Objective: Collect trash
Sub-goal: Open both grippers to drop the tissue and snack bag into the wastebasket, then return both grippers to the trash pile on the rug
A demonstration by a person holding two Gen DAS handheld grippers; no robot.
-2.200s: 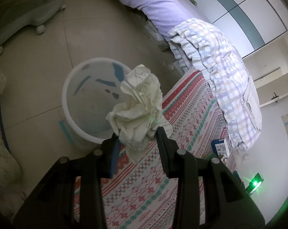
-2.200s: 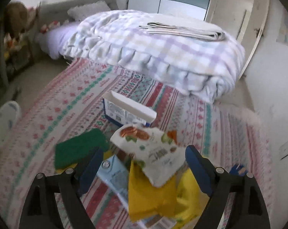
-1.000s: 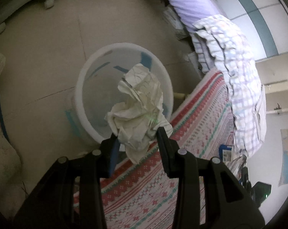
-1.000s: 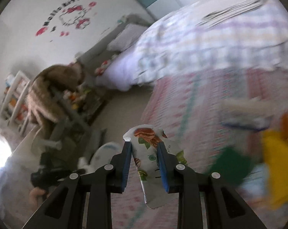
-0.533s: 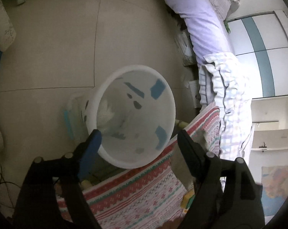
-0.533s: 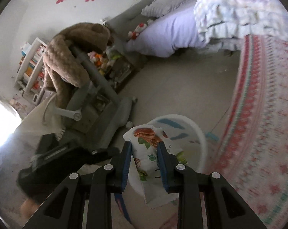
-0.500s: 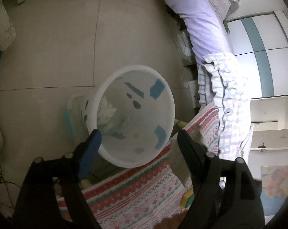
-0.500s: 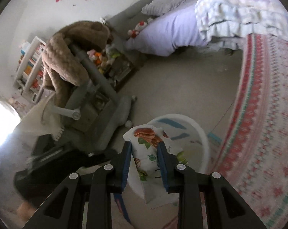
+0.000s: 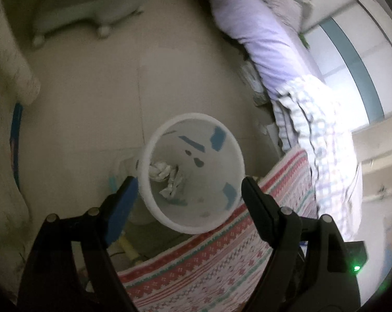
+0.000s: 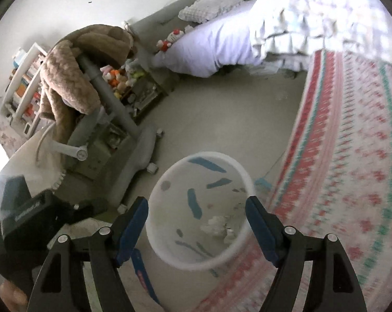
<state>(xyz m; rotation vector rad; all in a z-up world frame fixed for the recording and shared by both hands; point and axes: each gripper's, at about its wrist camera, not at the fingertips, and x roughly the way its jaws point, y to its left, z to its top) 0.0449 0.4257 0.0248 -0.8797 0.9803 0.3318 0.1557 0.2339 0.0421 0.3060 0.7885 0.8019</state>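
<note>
In the lower centre of the left wrist view, the left gripper [image 9: 188, 182] tilts steeply down over a white bin [image 9: 154, 140], its two black fingers spread wide to either side of the bin's rim with nothing between the pads. The bin stands on the pale tiled floor [image 9: 91, 91], hard against the edge of a red, green and white patterned cover [image 9: 209, 260] that fills the lower right of that frame. Crumpled paper [image 9: 167, 175] lies inside the bin, low against its left wall. A purple bedsheet [image 9: 261, 33] and a checked blanket [image 9: 318, 119] run down the upper right of the frame.

In the lower centre of the right wrist view, the right gripper [image 10: 197, 208] points down at a shallower slant over the same bin [image 10: 169, 176]. Its jaws are opening, blue pads well apart, and nothing is held between them. Pale crumpled trash [image 10: 218, 225] shows at the bottom of the bin, blurred; which piece is which cannot be told. At the lower left of this frame the dark body of the other handheld device [image 10: 29, 221] sits beside the bin, with a bit of a hand [image 10: 11, 296] at the very corner. A grey wheeled chair [image 10: 112, 135] draped with a brown plush blanket [image 10: 71, 78] stands in the upper left
</note>
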